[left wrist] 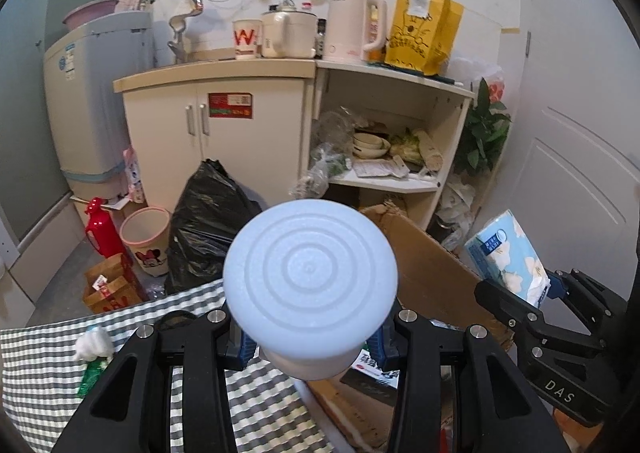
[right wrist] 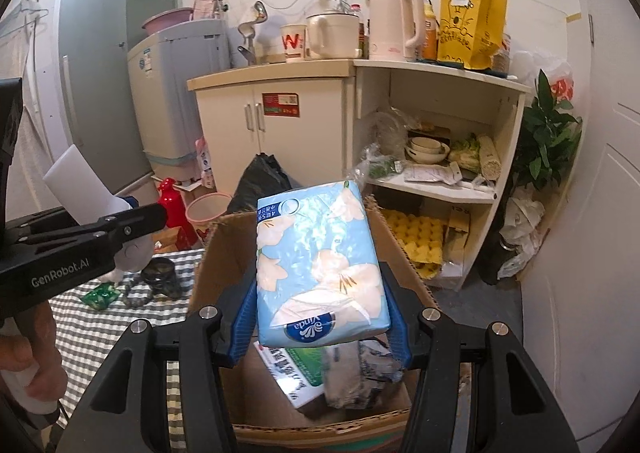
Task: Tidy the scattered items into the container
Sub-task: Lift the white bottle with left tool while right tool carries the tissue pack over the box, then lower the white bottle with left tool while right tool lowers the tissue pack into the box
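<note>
Currently left gripper point(left wrist: 310, 337) is pinched on a white foam cup point(left wrist: 310, 293), blue pads against its sides, bottom rings facing the lens at frame centre; the cup blocks the fingertips. Right gripper point(right wrist: 322, 329) is clamped on a blue Vinda tissue pack point(right wrist: 320, 265), held tilted over the open cardboard box point(right wrist: 400, 253) in the lower centre. Inside the box: a printed booklet point(right wrist: 298, 373) and a grey wrapper point(right wrist: 360, 373), both partly hidden by the pack. Left of the box, on the checked tablecloth point(right wrist: 92, 333): a green sachet point(right wrist: 100, 295), a bead string point(right wrist: 138, 295), and a dark round jar point(right wrist: 158, 271). Far back, kettle point(right wrist: 394, 25) on the cabinet.
</note>
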A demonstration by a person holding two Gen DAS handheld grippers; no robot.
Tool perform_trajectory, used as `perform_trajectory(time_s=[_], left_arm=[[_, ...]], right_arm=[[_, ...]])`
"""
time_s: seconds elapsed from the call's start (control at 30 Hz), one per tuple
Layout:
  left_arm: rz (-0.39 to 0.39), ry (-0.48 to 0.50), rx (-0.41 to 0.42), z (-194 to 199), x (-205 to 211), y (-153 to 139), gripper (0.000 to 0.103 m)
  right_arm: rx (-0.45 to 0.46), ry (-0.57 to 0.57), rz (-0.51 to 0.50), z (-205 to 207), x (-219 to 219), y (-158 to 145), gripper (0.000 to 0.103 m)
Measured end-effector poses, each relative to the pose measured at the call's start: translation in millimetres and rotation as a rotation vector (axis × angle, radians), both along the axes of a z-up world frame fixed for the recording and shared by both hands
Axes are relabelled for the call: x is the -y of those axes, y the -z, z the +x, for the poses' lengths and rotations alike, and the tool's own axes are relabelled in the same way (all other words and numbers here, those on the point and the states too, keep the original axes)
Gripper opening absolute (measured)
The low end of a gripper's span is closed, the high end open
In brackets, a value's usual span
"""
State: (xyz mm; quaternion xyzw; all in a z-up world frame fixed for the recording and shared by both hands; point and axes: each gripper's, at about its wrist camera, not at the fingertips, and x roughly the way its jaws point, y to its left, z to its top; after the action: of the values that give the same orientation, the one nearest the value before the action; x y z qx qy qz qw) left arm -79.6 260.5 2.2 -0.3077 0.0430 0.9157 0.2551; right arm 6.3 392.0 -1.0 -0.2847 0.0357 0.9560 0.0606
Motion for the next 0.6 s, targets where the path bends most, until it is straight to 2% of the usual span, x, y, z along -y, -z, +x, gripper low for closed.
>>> perform_trajectory(time_s=[0.4, 0.6], left_arm=[[-0.012, 0.062, 0.040, -16, -41, 19, 0.044], [-0.037, 0.084, 0.091, -29, -53, 37, 0.044]], right_arm=[[0.069, 0.016, 0.000, -17, -25, 18, 0.054], [0.123, 0.000, 0.001, -32, -28, 33, 0.054]])
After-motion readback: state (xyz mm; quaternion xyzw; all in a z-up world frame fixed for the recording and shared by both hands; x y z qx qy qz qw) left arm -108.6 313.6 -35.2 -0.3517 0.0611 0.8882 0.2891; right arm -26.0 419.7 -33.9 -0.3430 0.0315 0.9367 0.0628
